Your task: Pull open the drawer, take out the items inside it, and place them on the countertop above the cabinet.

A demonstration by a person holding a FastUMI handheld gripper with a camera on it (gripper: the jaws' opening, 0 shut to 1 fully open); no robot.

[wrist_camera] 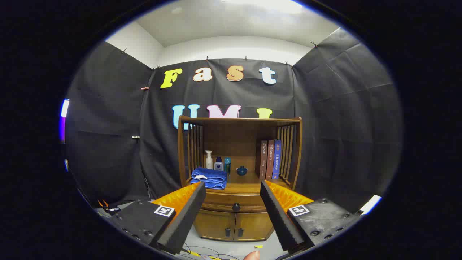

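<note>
Foam fingers (187, 213) of the gripper (232, 213) stand spread wide, holding nothing, well short of the cabinet (238, 224). Its drawer (234, 202) sits shut between them, knob (236, 207) untouched, so I judge every step is left: pull, empty, place. Contents are hidden. On the countertop (245, 187) above lie a blue towel (209, 177), 3 bottles (217, 162), a small pot (242, 170) and 3 books (270, 159).
</note>
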